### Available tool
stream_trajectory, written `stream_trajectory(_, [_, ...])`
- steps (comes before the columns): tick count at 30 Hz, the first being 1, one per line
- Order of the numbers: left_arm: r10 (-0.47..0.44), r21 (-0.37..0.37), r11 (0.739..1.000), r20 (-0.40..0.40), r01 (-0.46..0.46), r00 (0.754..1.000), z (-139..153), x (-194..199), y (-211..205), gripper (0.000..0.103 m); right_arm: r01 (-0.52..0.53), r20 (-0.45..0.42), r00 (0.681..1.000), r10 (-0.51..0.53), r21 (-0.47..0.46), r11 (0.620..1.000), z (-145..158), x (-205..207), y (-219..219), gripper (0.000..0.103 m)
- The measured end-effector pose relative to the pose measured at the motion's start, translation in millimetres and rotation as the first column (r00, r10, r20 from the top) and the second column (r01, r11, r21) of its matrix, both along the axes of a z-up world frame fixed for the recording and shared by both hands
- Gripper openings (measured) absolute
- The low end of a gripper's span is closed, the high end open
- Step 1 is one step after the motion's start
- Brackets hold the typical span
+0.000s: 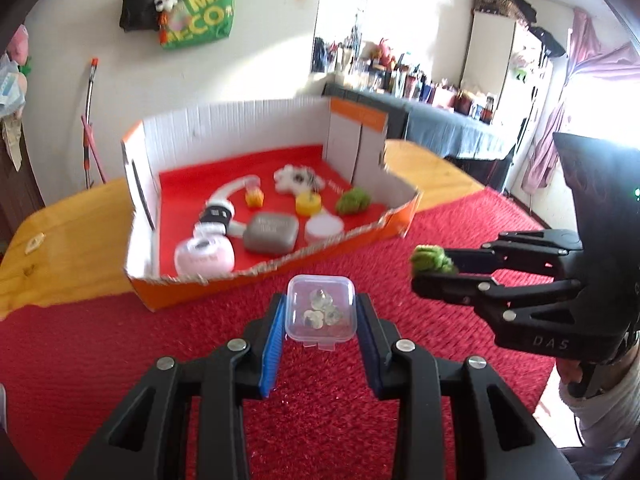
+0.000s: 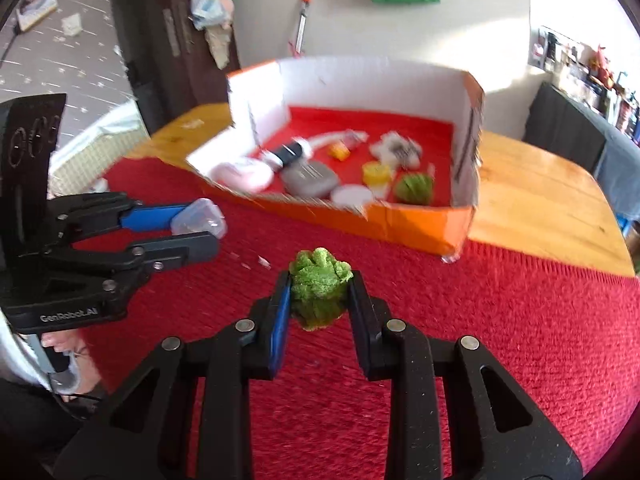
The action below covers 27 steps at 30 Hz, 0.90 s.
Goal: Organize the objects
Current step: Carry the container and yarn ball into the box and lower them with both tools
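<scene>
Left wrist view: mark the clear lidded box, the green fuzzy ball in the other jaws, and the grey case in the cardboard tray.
clear lidded box [image 1: 320, 306], left wrist view, lid centre.
green fuzzy ball [image 1: 431, 260], left wrist view, its middle.
grey case [image 1: 271, 233], left wrist view, top face.

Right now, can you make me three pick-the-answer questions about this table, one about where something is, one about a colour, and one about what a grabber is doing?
1. Where is the grey case?
A. inside the cardboard box
B. on the wooden table
C. in a gripper

2. What colour is the cloth?
A. blue
B. red
C. white

3. What is the right gripper doing?
A. hanging open and empty
B. squeezing a green fuzzy ball
C. holding a clear box

Answers: 1 A, it lies among the box's things; 2 B, red all over; 3 B, both pads press the ball.
</scene>
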<state>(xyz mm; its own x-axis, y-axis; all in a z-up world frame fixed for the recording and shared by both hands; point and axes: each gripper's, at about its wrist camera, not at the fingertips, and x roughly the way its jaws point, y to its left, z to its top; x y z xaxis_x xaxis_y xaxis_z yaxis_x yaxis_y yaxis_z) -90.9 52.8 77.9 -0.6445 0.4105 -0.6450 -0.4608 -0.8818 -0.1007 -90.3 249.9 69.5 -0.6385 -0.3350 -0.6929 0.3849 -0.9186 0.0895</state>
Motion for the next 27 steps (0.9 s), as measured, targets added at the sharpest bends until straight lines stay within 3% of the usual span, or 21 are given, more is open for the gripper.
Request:
stream_trajectory(11, [0.054,0.009,0.998,0.020,-0.054,0.998,4.2,-3.5,-9.5,0.036,-0.025,0.018,1.000,0.025,-0.022,0.999,-0.7,4.7,-9.7,0.026])
stream_trajectory(16, [0.088,-0.008,0.996,0.008,-0.088,0.996,29.7,-27.0,-10.6,0.036,-0.029,-0.022,0.999,0.028,-0.036,0.999,40.0,-9.6,-13.2,0.026])
stream_trajectory(22, [0.139,-0.055,0.989,0.078,-0.135,0.987,44.4,-111.3,-6.2,0.036,0.028,-0.011,1.000,-0.028,0.035,0.999,90.1,-94.2,-24.6,0.026])
stream_trajectory(27, [0.186,-0.101,0.980,0.132,-0.173,0.974,30.8,-162.3,0.1,0.036,0.071,0.119,0.990,-0.080,0.084,0.994,79.6,-178.0,-38.7,0.026])
